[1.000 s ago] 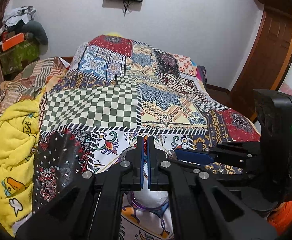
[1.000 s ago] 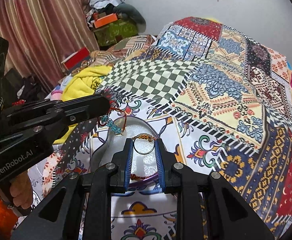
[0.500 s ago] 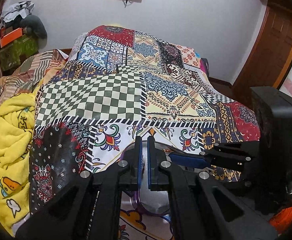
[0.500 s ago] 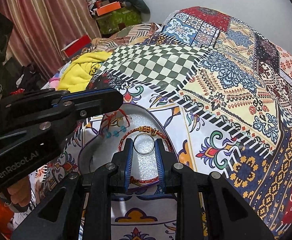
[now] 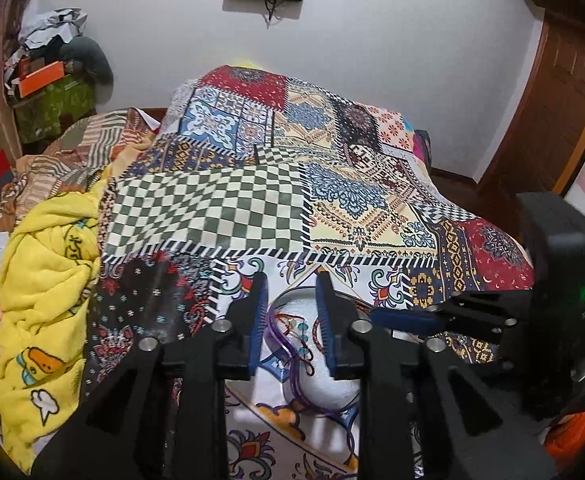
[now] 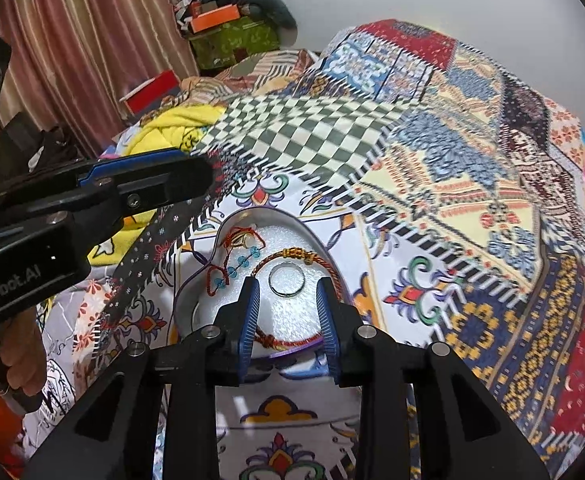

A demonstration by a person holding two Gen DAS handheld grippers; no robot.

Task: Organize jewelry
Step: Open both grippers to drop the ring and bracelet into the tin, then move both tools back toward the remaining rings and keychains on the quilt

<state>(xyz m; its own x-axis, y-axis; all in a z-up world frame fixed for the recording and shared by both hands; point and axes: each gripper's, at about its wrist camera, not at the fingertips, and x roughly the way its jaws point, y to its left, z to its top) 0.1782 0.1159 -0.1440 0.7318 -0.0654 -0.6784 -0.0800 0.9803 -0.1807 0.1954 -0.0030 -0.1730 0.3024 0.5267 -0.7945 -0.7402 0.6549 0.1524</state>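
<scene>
A teardrop tray (image 6: 292, 220) with a purple rim and white foam lies on the patchwork bedspread (image 6: 432, 184). On the foam rest a silver ring (image 6: 287, 279), a red-and-gold cord bracelet (image 6: 292, 255), a turquoise bead strand (image 6: 238, 265) and a tangle of red thread (image 6: 241, 238). My right gripper (image 6: 288, 300) is open just short of the ring, its fingers straddling the near part of the cord bracelet without touching it. My left gripper (image 5: 291, 304) is open above the tray (image 5: 278, 334), holding nothing. The bead strand (image 5: 304, 330) shows between its fingers.
A yellow blanket (image 5: 48, 280) is bunched at the bed's left side. Boxes and clothes (image 6: 228, 24) are piled by the striped curtain (image 6: 92, 40). A wooden door (image 5: 552, 100) stands at the right. A hand (image 6: 24, 364) grips the left tool's handle.
My left gripper went from shut to open. The bead strand and red thread that hung from it now lie on the foam. The right gripper stays open near the ring.
</scene>
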